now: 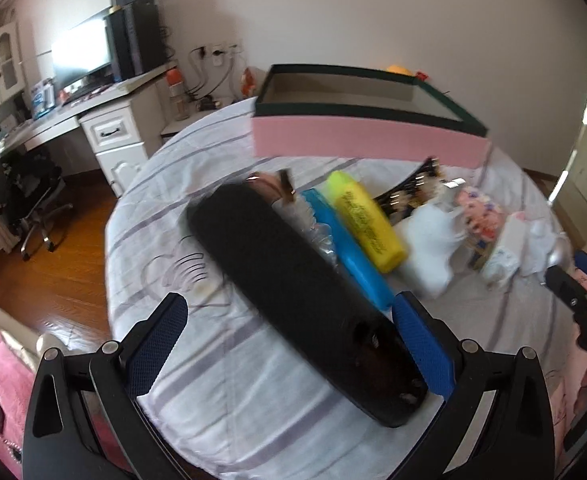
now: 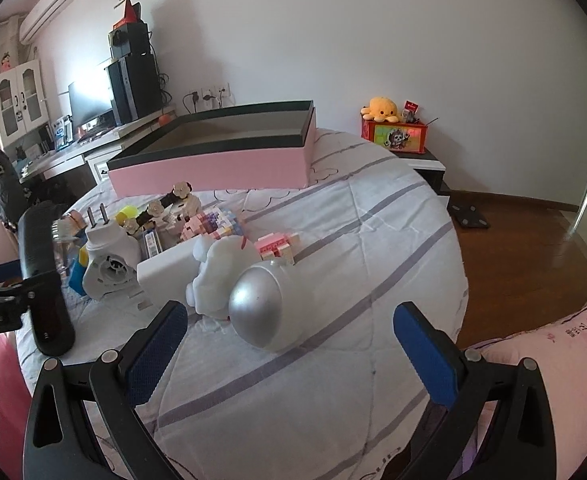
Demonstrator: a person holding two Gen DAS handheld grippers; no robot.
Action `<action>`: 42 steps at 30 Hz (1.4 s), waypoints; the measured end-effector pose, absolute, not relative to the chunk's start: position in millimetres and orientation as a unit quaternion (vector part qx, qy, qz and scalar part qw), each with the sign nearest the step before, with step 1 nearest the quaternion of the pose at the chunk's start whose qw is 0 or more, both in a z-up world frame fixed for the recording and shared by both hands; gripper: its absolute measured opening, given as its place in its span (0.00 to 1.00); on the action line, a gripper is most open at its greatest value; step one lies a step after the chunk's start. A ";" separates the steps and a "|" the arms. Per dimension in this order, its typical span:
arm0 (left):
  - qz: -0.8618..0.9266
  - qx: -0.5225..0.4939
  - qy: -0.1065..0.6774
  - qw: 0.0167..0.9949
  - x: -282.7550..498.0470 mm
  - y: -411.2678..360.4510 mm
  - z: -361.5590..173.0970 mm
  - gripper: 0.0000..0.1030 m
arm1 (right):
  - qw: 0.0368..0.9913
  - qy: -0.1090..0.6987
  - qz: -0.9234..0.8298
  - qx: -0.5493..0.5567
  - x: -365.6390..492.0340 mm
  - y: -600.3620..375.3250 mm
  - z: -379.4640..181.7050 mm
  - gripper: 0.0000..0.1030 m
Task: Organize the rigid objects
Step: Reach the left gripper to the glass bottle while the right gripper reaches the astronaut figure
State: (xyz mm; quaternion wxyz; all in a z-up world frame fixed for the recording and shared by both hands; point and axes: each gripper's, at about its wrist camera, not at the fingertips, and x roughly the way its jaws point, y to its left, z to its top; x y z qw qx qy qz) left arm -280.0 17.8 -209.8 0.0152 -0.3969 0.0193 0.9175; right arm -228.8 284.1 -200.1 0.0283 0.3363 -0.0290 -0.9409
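A long black case (image 1: 293,280) lies on the striped bedsheet between the fingers of my left gripper (image 1: 289,344), which is open; its near end rests against the right pad and a wide gap shows on the left. Beside it lie a blue marker-shaped case (image 1: 349,252) and a yellow one (image 1: 367,220). The open pink box with a dark rim (image 2: 213,168) stands at the back of the bed. My right gripper (image 2: 289,344) is open, just short of a white astronaut toy with a silver dome (image 2: 261,312).
A white plug device (image 2: 109,256), a flowered hair clip (image 2: 161,204) and pink block toys (image 2: 217,224) crowd the bed's middle. A desk with a monitor (image 1: 81,56) and an office chair (image 1: 33,200) stand left. Wooden floor (image 2: 533,232) lies right of the bed.
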 end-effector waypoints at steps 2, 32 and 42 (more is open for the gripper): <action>0.911 -0.412 0.020 -0.005 -282.5 9.9 -218.6 1.00 | 0.025 -0.031 -0.939 0.341 -230.4 283.5 -202.6 1.00; 0.922 -0.382 -0.049 0.041 -315.7 -30.2 -231.9 0.94 | 0.010 -0.031 -0.934 0.356 -237.2 285.2 -203.9 1.00; 0.927 -0.372 -0.027 0.031 -305.0 -32.9 -217.4 0.96 | 0.040 -0.044 -0.933 0.354 -242.9 289.3 -206.6 0.99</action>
